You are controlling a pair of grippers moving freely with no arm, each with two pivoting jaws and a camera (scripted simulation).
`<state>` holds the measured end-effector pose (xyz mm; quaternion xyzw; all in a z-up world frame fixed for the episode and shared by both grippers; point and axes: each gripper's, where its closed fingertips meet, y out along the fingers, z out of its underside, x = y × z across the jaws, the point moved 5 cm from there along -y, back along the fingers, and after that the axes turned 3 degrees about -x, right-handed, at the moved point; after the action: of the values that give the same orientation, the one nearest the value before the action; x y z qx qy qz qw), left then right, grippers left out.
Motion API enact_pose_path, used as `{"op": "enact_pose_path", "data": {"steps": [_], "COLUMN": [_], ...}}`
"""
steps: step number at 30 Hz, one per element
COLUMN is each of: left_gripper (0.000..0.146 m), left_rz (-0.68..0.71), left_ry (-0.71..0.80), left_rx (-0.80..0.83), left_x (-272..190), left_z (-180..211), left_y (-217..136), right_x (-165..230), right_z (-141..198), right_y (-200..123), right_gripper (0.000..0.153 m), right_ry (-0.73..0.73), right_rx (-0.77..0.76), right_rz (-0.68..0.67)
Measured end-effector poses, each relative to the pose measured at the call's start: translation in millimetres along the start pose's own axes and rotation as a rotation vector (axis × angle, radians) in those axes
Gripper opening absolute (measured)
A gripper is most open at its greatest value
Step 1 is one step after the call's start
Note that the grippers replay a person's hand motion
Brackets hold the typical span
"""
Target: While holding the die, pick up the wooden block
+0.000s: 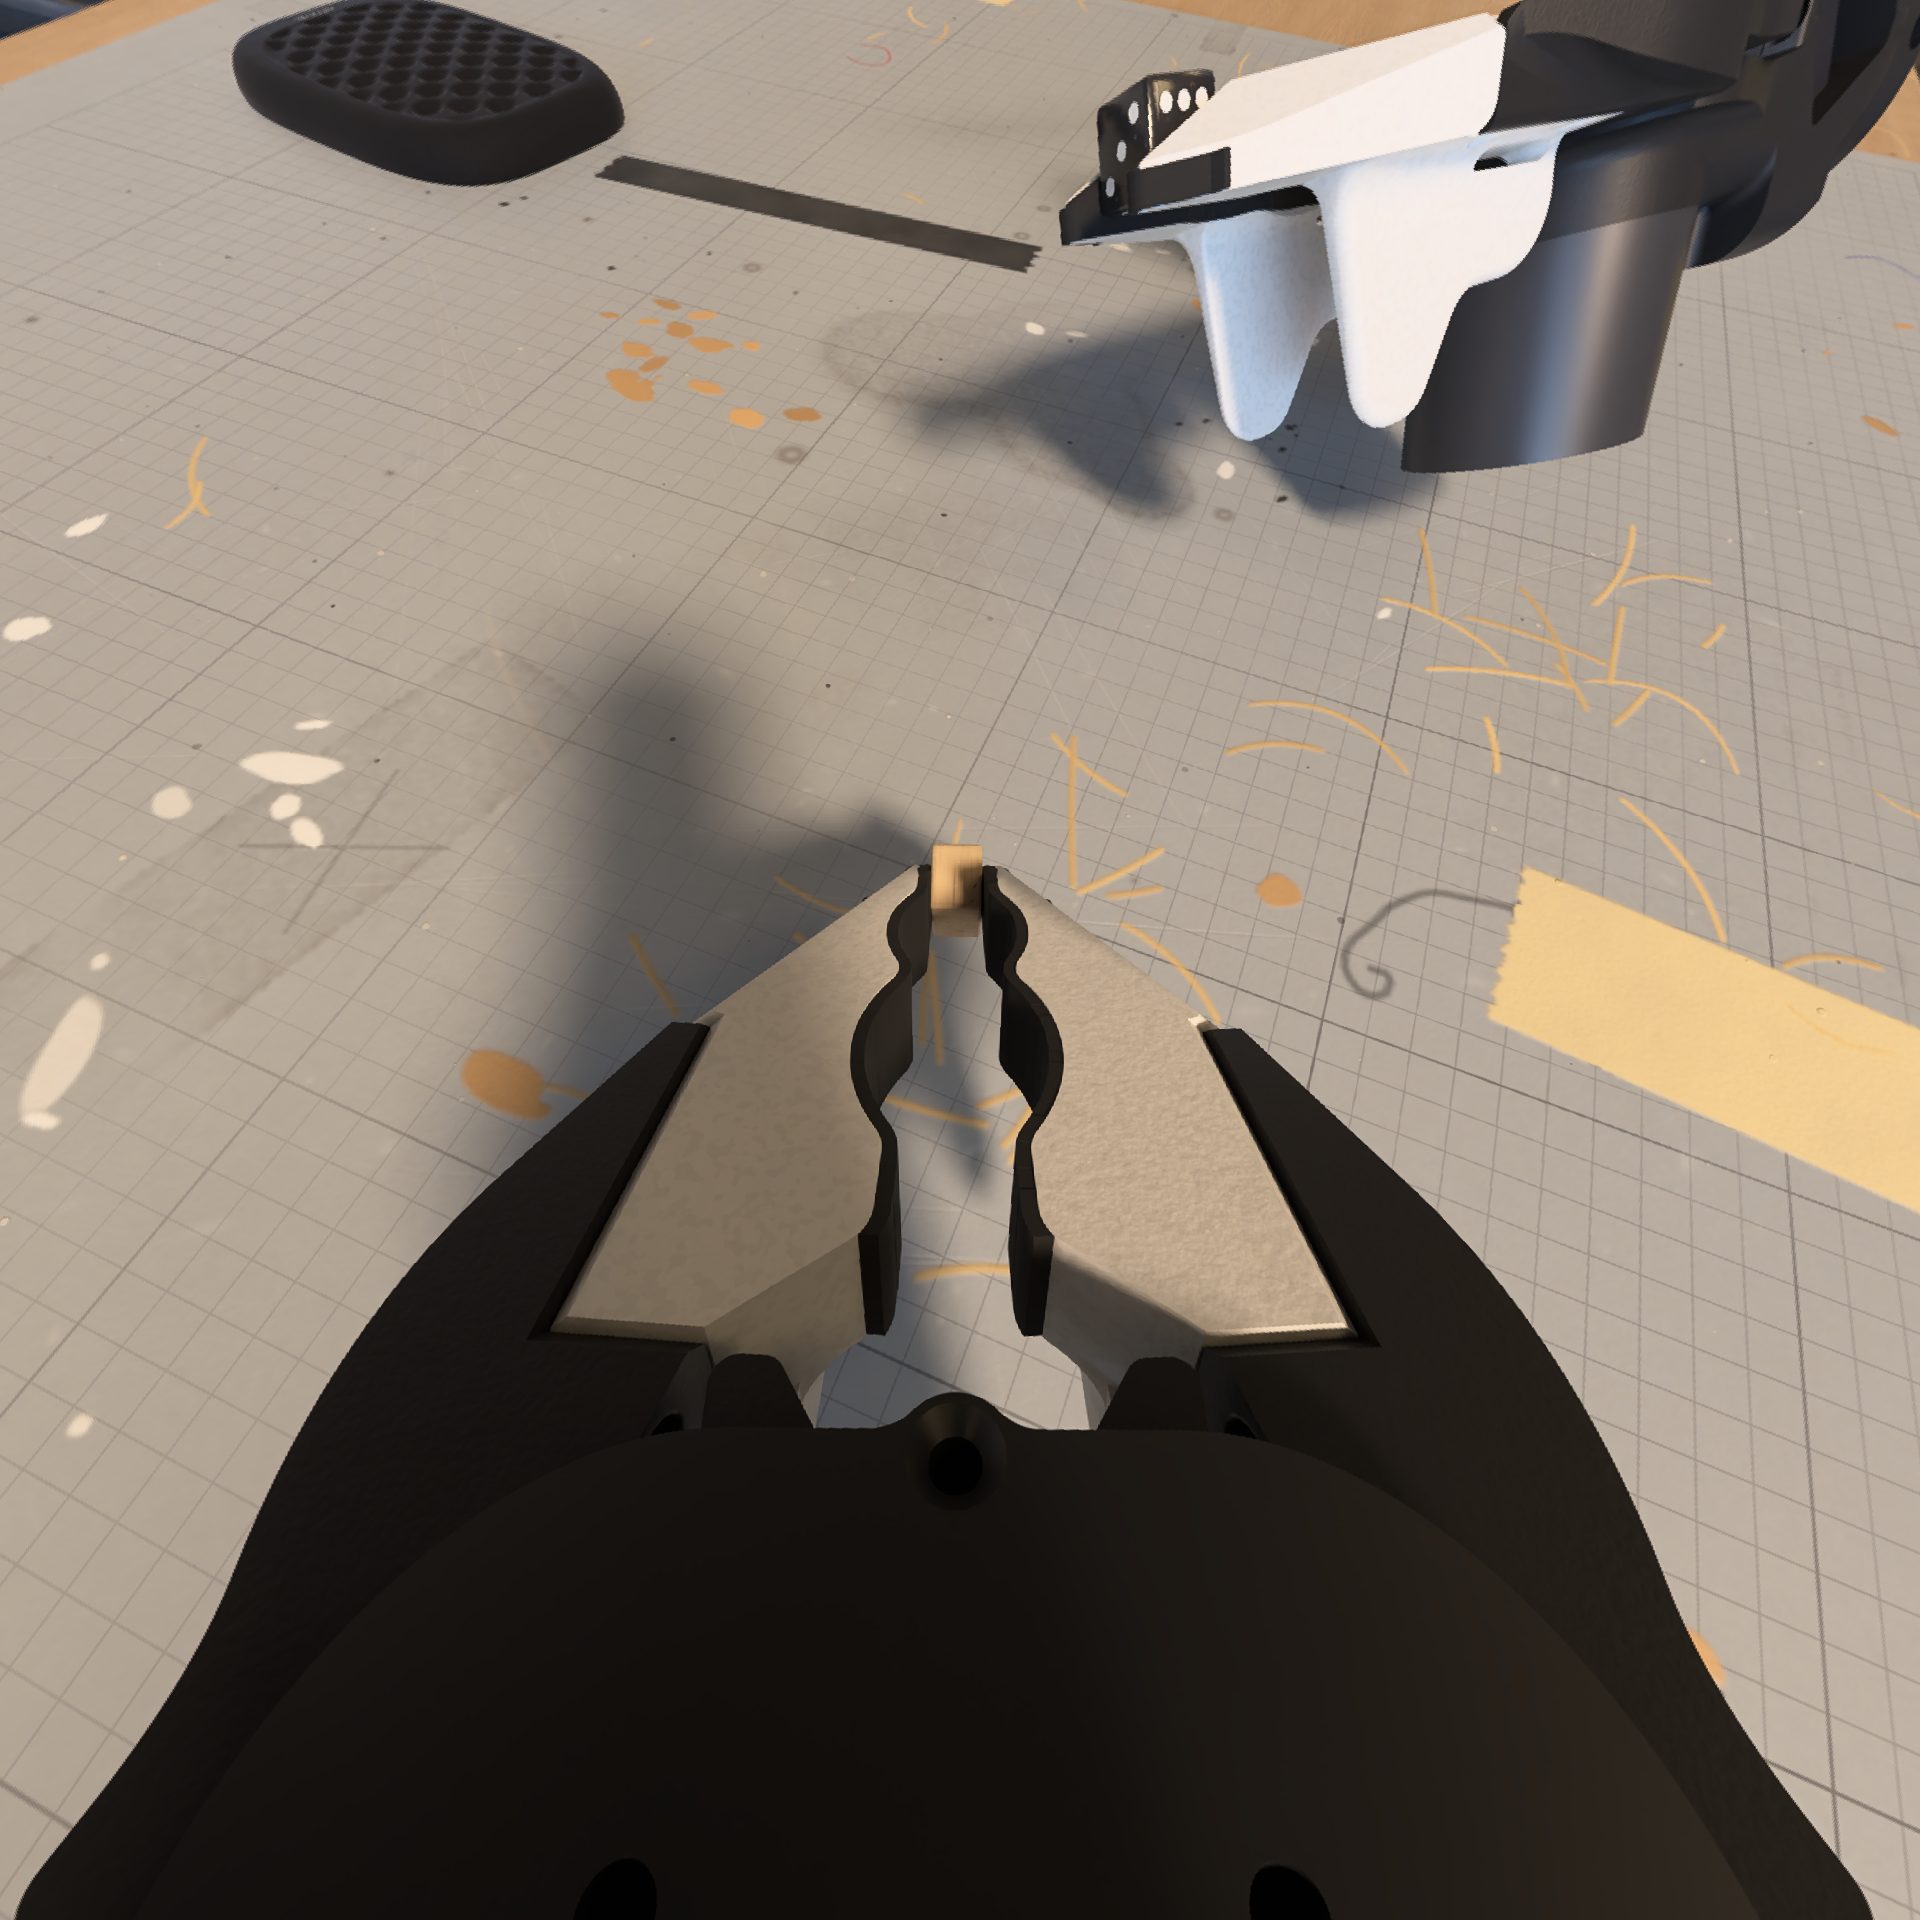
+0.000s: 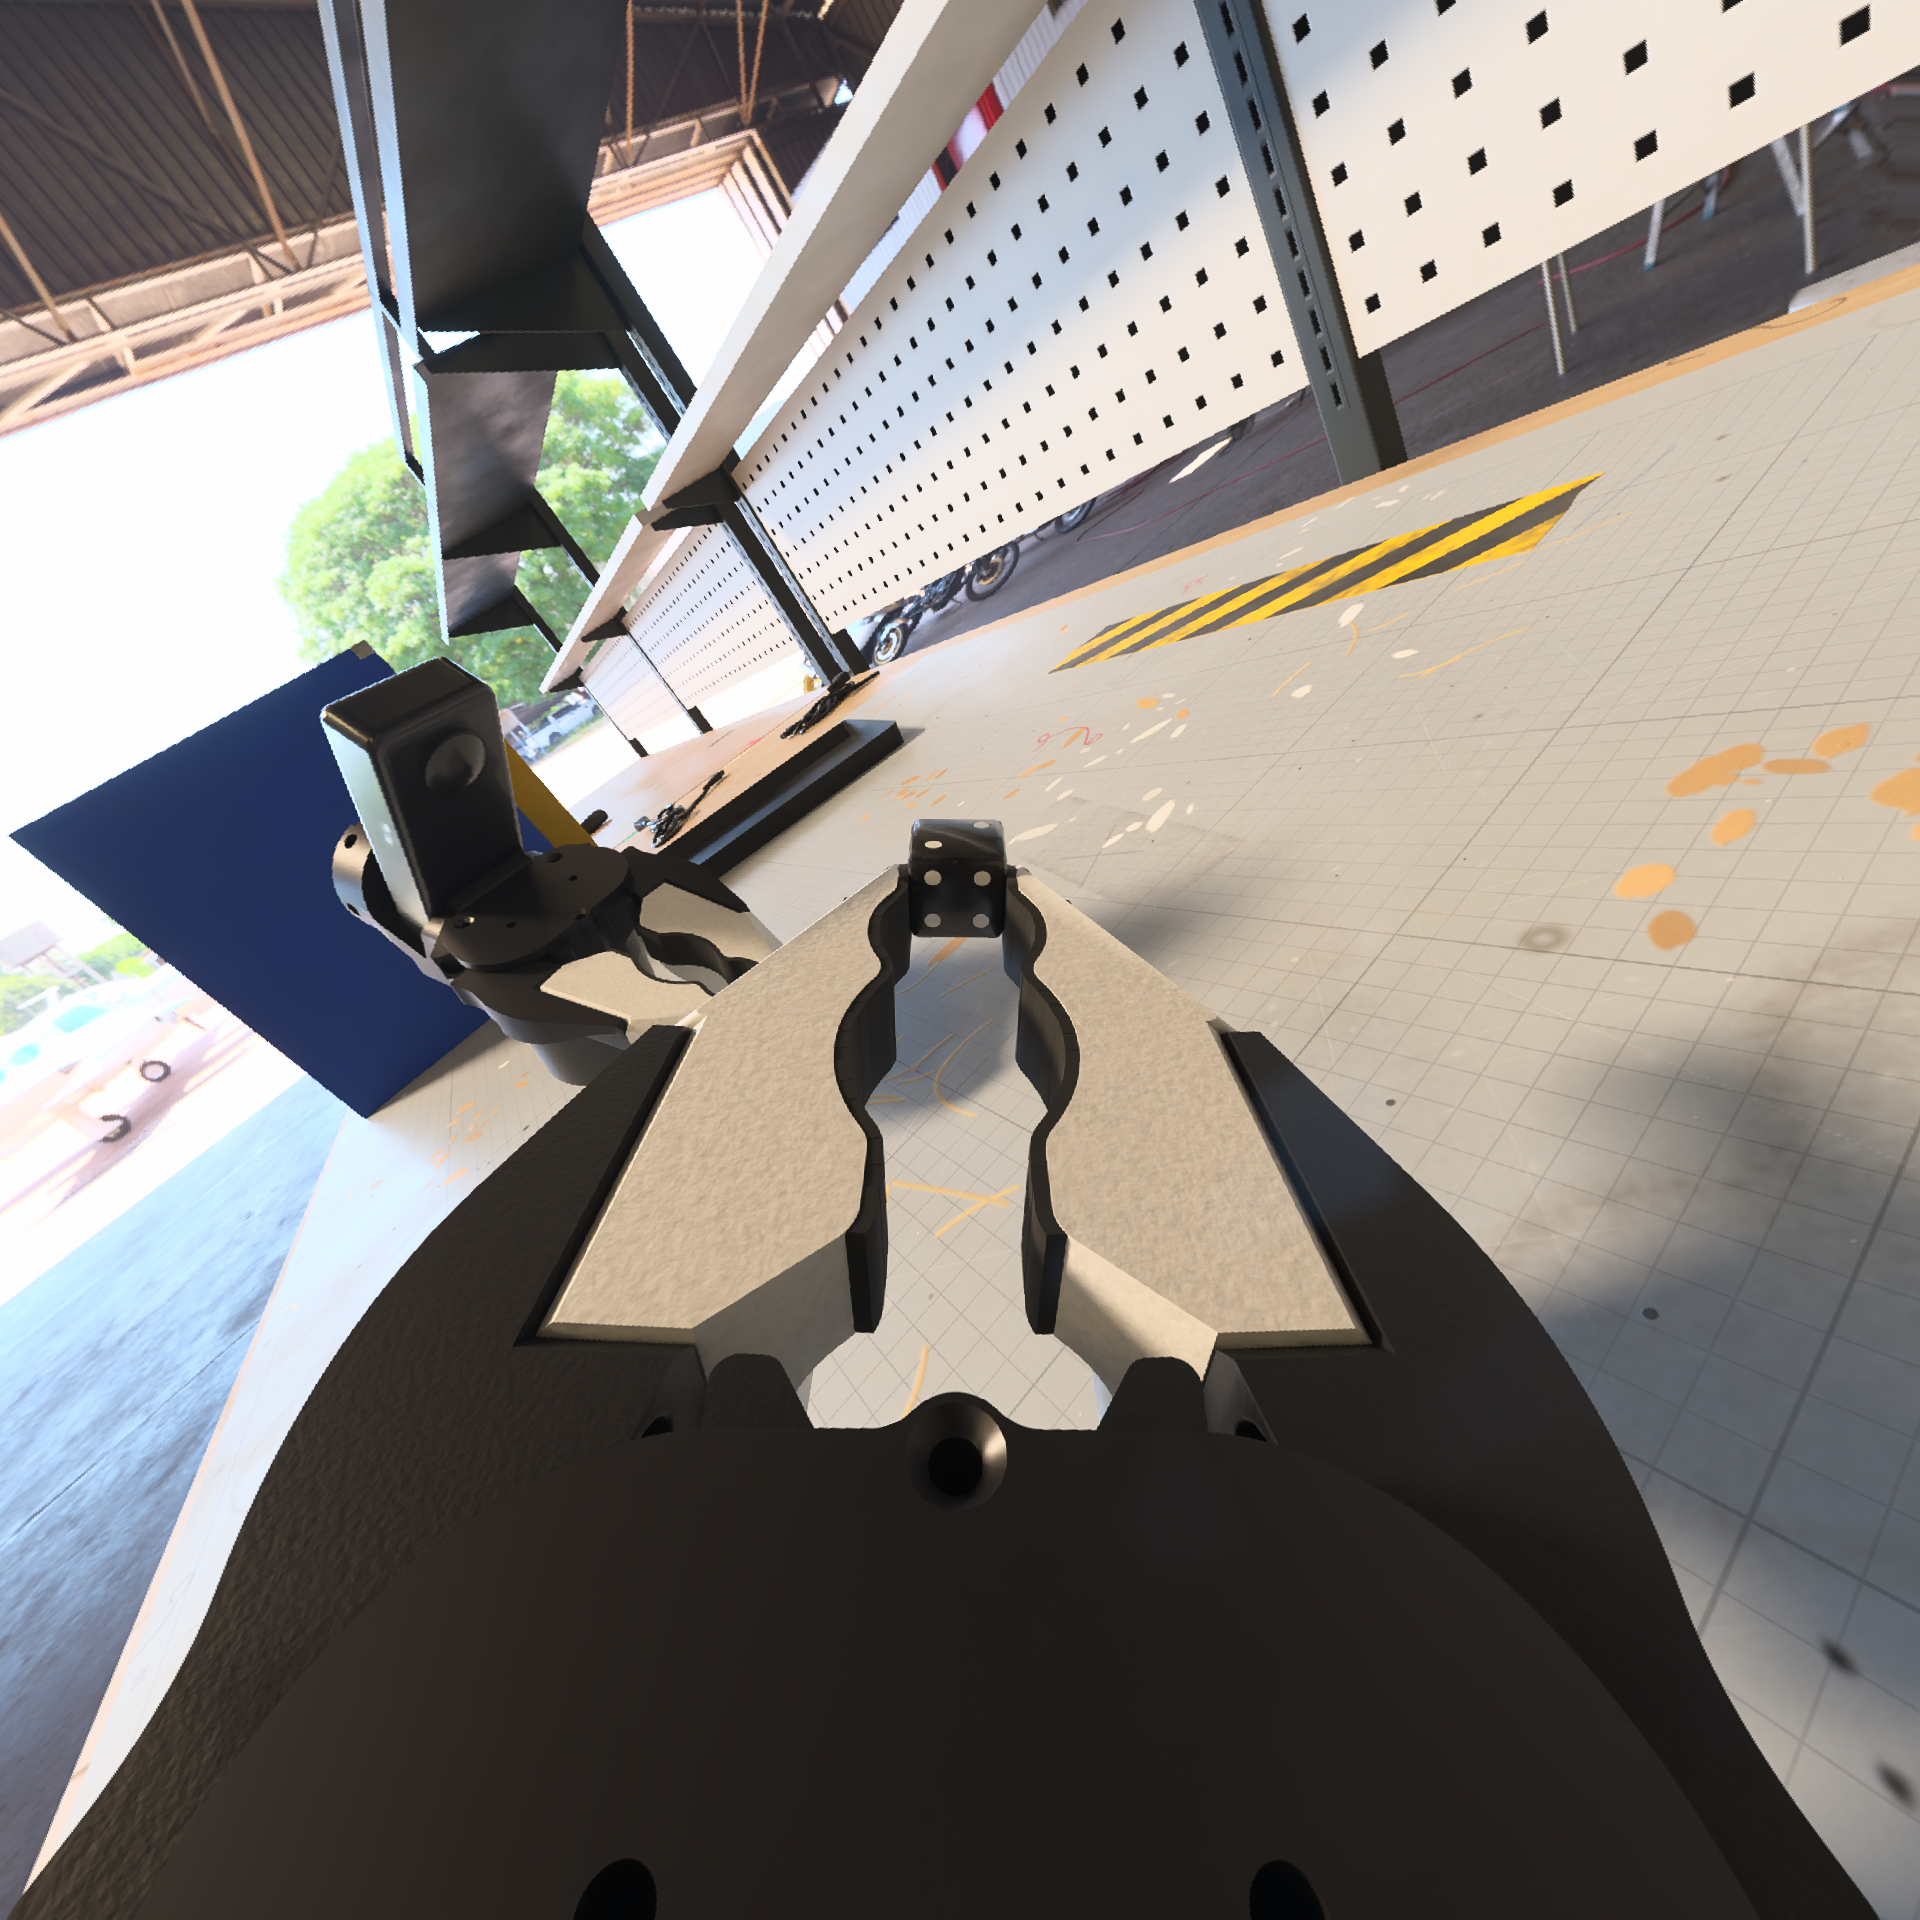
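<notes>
block (image 1: 957,890) and die (image 2: 956,878) both gripped

We are seeing small tan wooden block (image 1: 956,890) sitting pinched between fingertips above grey mat; black die (image 2: 956,878), white pips, sitting clamped likewise, raised off mat.

Two tools: left tool (image 1: 958,883), right tool (image 2: 956,878). One wooden block (image 1: 956,891). One die (image 2: 957,878). One black perforated pad (image 1: 426,88).

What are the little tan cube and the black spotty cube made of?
The wooden block looks like pale, matte, unfinished wood: flat tan faces, no shine. The die looks like glossy black plastic with white dots, since light glints on its top; its material isn't certain.
</notes>
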<state>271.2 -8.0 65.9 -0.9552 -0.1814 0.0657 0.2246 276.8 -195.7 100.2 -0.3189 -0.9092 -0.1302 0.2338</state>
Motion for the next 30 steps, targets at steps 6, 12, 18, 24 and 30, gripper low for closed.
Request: {"op": "enact_pose_path", "data": {"steps": [6,12,18,24,30], "left_gripper": [0.009,0.009,0.009,0.009,0.009], "left_rz": [0.0,-0.008,-0.013,-0.016,-0.022], "left_ry": [-0.004,0.001,0.003,0.005,0.008], "left_rx": [-0.006,-0.006,-0.012,-0.017,-0.023], "left_x": [0.4,0.5,0.8,0.8,1.0], "left_z": [-0.5,-0.4,-0.7,-1.0,-1.5], "left_y": [-0.6,-0.7,-1.2,-1.7,-2.4], "right_x": [-0.1,0.0,0.2,0.2,0.5], "right_z": [-0.1,-0.3,-0.6,-0.7,-0.5], "right_y": [0.0,-0.2,-0.6,-0.8,-0.7], "right_gripper": [0.016,0.016,0.016,0.016,0.016], "right_ry": [0.001,0.001,0.0,-0.001,-0.001], "right_rx": [-0.001,-0.003,-0.007,-0.008,-0.008], "right_rz": [0.001,-0.001,-0.002,-0.001,-0.002]}}
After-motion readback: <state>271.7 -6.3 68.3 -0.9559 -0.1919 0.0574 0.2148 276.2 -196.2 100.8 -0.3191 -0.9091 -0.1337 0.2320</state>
